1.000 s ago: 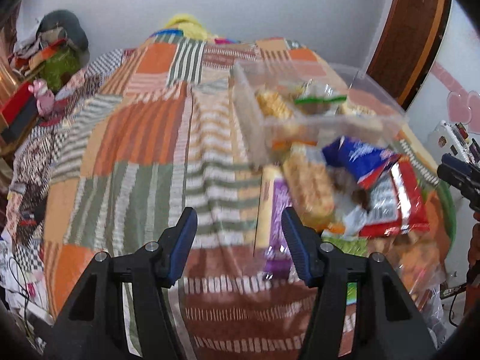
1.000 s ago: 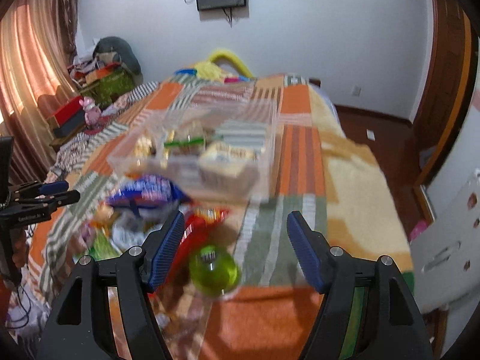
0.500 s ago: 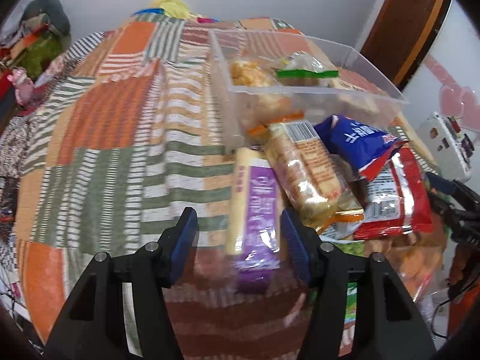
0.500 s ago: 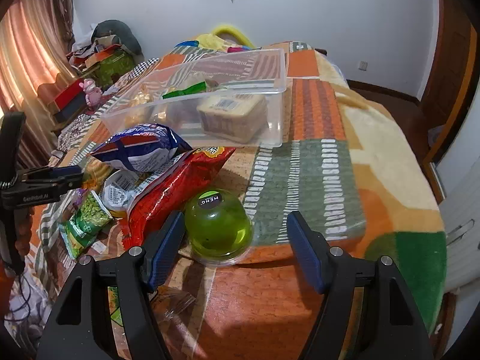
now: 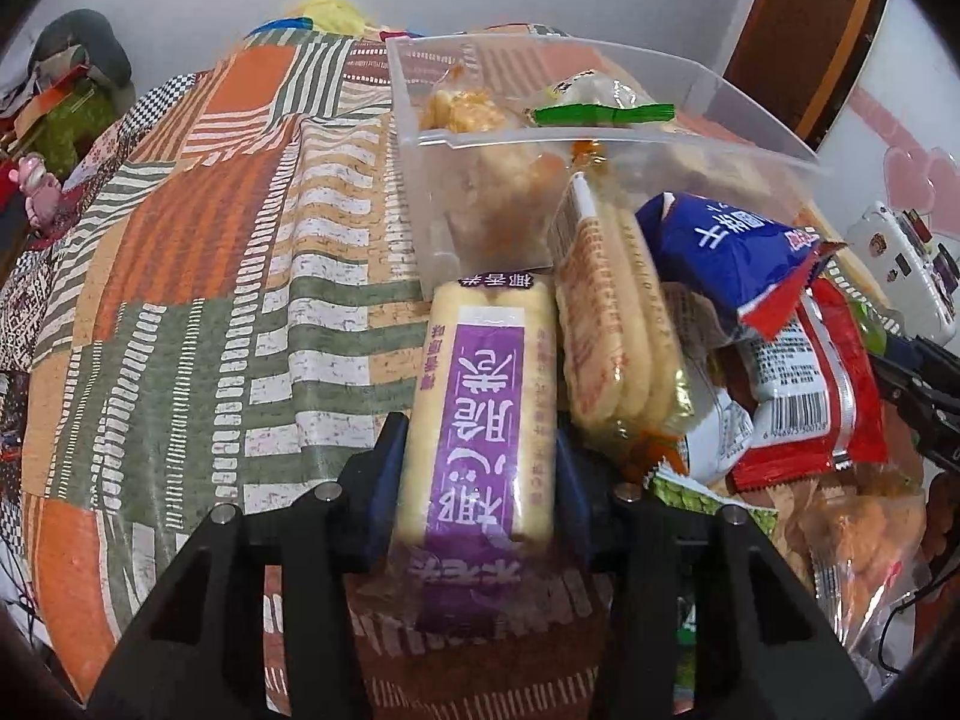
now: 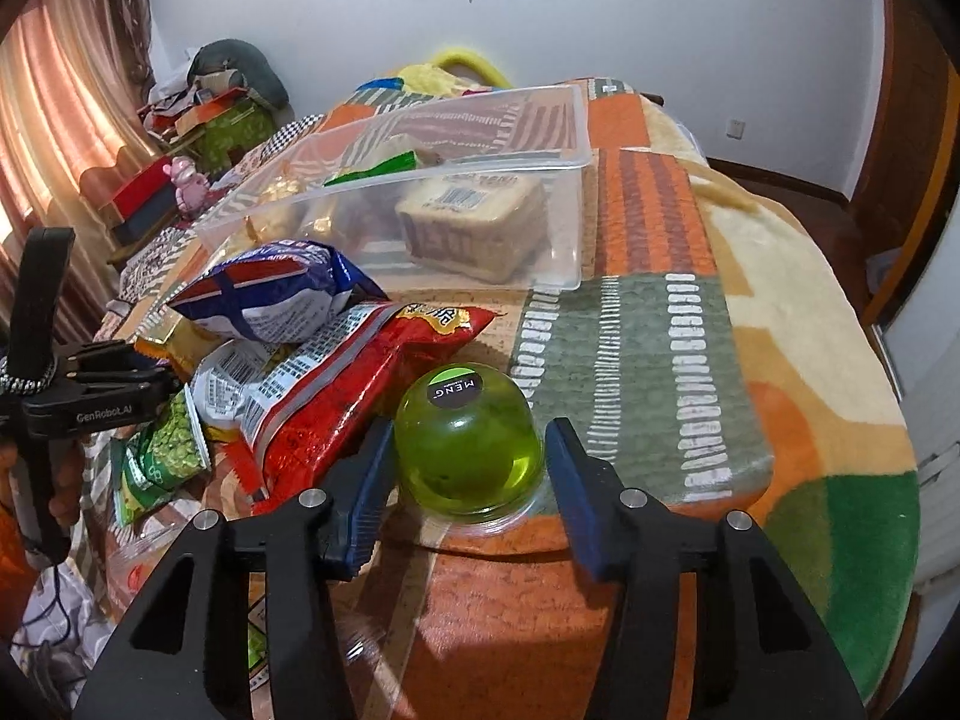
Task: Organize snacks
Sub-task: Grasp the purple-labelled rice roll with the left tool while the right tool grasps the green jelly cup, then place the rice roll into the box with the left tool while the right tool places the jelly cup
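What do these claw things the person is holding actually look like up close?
Each is matte black plastic, forking into two angular arms with triangular cut-outs and silver round screw heads. The left gripper and right gripper both end in blue ribbed fingers. Seen from the right camera, the left tool's body carries white "GenRobot.AI" lettering, with a thin black cable hanging below it.

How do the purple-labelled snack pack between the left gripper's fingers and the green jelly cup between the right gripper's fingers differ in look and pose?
The purple-labelled pack is long, flat and opaque cream; the green jelly cup is a round, see-through dome. The pack lies lengthwise on the blanket, pointing toward the clear bin; the cup sits upside down, label on top. The pack fills the left gripper from finger to finger; the cup leaves a gap at the right gripper. Both rest on the blanket, outside the bin.
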The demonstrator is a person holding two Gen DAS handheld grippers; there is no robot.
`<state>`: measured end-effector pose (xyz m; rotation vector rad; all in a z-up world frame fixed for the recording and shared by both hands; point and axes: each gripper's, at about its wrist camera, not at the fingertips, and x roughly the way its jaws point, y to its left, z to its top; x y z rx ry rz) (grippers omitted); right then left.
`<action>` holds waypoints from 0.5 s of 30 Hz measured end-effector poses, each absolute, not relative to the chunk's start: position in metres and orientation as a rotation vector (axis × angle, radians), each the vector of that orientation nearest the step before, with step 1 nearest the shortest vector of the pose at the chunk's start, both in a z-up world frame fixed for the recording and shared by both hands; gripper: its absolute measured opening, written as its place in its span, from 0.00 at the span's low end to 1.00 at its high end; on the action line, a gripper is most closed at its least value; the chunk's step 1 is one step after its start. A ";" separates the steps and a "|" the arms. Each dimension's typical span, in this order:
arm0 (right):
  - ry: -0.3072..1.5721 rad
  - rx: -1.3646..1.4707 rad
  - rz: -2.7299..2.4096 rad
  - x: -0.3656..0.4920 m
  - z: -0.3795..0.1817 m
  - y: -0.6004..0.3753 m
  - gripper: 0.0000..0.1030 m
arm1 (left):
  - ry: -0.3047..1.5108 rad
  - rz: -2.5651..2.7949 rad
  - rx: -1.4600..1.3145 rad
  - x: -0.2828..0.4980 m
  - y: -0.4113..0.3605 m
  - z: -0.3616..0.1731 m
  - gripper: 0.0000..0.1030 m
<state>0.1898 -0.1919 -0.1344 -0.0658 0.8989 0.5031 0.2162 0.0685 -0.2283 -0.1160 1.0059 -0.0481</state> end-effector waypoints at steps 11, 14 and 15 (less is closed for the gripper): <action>0.834 -0.066 0.488 0.184 -0.116 -0.201 0.42 | 0.930 0.004 -0.117 0.181 0.079 -0.194 0.43; 0.809 -0.057 0.480 0.183 -0.107 -0.204 0.42 | 0.901 0.020 -0.115 0.174 0.082 -0.181 0.43; 0.801 -0.055 0.478 0.183 -0.104 -0.204 0.42 | 0.889 0.023 -0.119 0.172 0.083 -0.176 0.43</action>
